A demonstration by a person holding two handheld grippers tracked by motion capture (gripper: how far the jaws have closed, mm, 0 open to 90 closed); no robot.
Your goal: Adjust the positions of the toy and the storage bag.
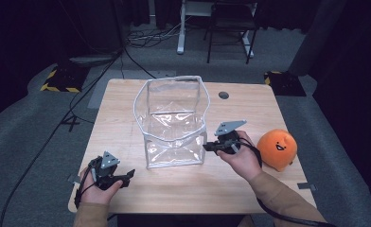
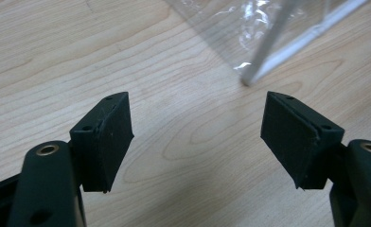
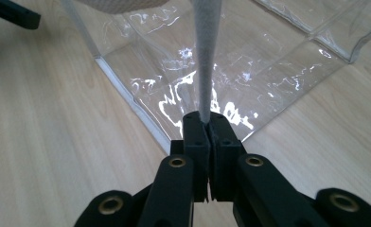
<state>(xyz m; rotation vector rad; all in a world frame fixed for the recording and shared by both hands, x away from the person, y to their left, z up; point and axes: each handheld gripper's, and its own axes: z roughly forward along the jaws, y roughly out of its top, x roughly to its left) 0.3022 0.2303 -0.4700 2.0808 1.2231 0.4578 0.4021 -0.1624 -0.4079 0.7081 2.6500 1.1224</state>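
Clear plastic bag [image 1: 174, 120] w/ white piping along its edges stands open-topped near the middle of the wooden table [image 1: 127, 189], mouth facing up, walls a bit crumpled. Everything below placed rel. to that bag. Right gripper [image 1: 208, 146] sits at the bag's right front corner, touching it; in the right gripper view the two black jaws are pressed together & pinching the white piping strip [image 3: 206, 56] of that corner edge, strip running straight up out of the jaws, clear wall of the bag [image 3: 231, 90] spreading behind it w/ glare on the plastic. Right hand [image 1: 242, 158] wraps the gripper body just right of the bag, grey three-cornered plate on top, cable trailing back along the sleeve toward the table's near edge. Left gripper [image 1: 127, 177] is front-left of the bag, apart from it, low over the tabletop near the near edge, held in the left hand [image 1: 96, 187]. In the left gripper view its jaws are spread wide w/ nothing btwn them, just bare wood under the gap; the bag's lower corner [image 2: 250, 78] w/ its white piping lies beyond the jaws, up & slightly right of the gap, not touching either pad. Orange plush toy [image 1: 277, 149] w/ a small face rests on the table well right of the bag, just past the right hand. Dark round hole [image 1: 224, 95] in the tabletop behind-right of the bag.
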